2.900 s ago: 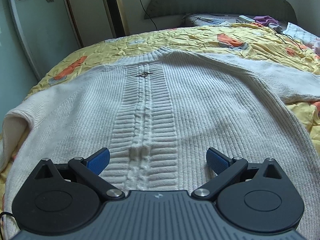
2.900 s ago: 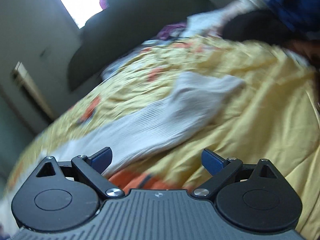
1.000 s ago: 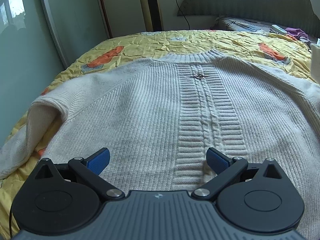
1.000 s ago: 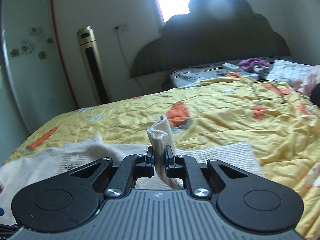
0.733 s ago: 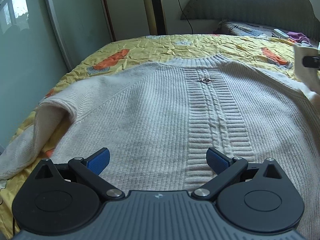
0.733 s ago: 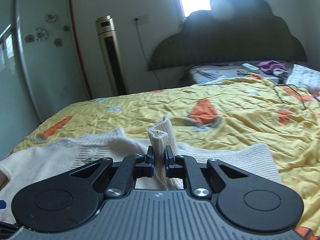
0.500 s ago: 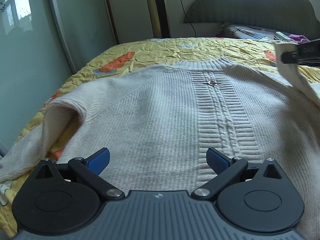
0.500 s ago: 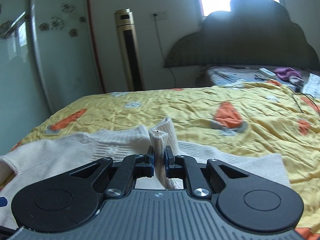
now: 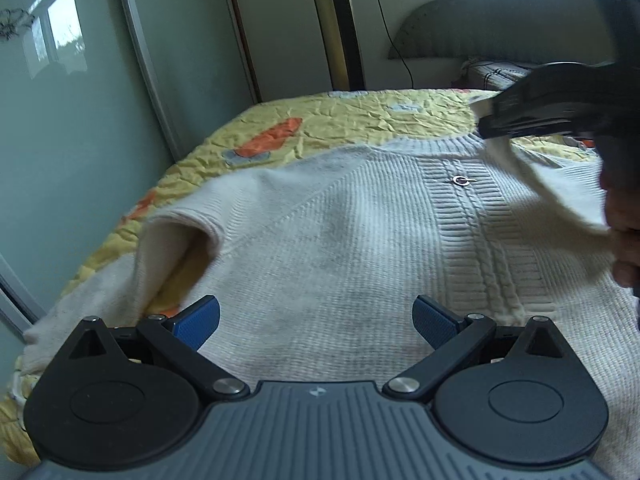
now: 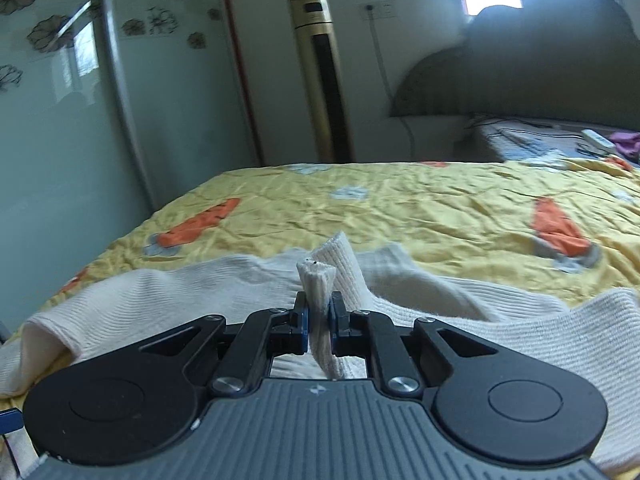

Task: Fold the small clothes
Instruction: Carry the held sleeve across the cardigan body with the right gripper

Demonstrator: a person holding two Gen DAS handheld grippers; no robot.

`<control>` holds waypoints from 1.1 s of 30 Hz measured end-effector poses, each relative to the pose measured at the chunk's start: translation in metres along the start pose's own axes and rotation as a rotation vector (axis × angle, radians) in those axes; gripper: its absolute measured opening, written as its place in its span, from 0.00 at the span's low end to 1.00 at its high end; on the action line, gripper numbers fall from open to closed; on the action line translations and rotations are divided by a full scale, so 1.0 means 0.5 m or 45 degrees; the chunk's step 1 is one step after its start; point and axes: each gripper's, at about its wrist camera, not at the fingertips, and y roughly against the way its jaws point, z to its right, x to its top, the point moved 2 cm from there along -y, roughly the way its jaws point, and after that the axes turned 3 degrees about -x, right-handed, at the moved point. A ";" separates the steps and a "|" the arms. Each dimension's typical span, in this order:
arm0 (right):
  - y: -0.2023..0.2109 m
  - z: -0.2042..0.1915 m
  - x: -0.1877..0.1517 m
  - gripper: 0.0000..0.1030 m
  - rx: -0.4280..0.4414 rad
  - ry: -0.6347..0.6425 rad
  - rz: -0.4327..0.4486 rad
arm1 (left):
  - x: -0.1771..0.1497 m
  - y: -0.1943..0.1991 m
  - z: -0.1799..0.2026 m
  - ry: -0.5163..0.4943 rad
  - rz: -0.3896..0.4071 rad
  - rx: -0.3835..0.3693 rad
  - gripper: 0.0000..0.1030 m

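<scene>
A cream knit sweater lies spread flat on the yellow bedspread, with a ribbed centre band and a small metal clasp. My left gripper is open and empty, low over the sweater's hem. My right gripper is shut on the cuff of the sweater's sleeve and holds it lifted over the body. In the left wrist view the right gripper hangs above the collar with the sleeve trailing from it. The other sleeve lies off the left side.
A mirrored wardrobe door stands left of the bed. A gold tower fan and a dark headboard are at the far end. Pillows, a remote and purple cloth lie at the head of the bed.
My right gripper has carried the sleeve cuff leftward over the sweater's body. My left gripper has shifted left along the hem, still open.
</scene>
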 end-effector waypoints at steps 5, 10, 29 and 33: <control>-0.035 -0.067 0.002 0.15 0.069 0.032 -0.029 | 0.001 0.017 -0.019 -0.035 0.049 0.080 1.00; -0.068 -0.117 -0.005 0.15 0.100 0.058 -0.058 | 0.001 0.018 -0.053 -0.016 0.048 0.133 1.00; -0.184 -0.157 -0.027 0.15 0.084 0.054 -0.163 | -0.021 -0.009 -0.120 0.124 -0.055 0.165 1.00; -0.195 -0.160 -0.033 0.19 0.095 0.064 -0.203 | -0.026 -0.015 -0.124 0.134 -0.075 0.166 1.00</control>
